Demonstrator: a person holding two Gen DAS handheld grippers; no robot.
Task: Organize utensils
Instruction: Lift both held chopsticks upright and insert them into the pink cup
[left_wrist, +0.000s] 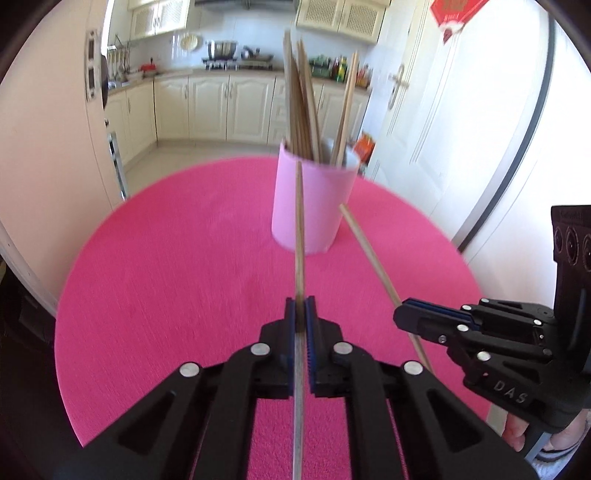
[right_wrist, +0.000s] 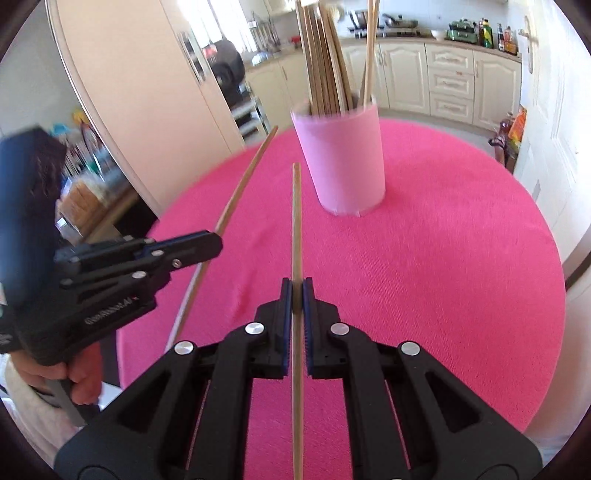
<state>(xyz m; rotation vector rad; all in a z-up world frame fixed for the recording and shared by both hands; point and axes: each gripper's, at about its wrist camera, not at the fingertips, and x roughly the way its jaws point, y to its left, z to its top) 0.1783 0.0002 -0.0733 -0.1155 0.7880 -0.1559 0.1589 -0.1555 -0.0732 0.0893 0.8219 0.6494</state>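
Left gripper (left_wrist: 300, 308) and right gripper (right_wrist: 296, 291) jaws each clamp one chopstick (left_wrist: 300, 221) mid-shaft; light, stiff, slippery, pivots easily near pink cup (left_wrist: 314, 199).

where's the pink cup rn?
The pink cup stands upright on the pink tablecloth, ahead of both grippers: centre of the left wrist view, centre-right in the right wrist view, with chopsticks standing in it.

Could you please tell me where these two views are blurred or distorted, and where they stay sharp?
Left wrist view: the cup and its chopsticks smear with motion blur, the door frame bows from the fisheye, and the left gripper stays sharp. Right wrist view: the cup rim and left-side clutter blur, while the right gripper is crisp.
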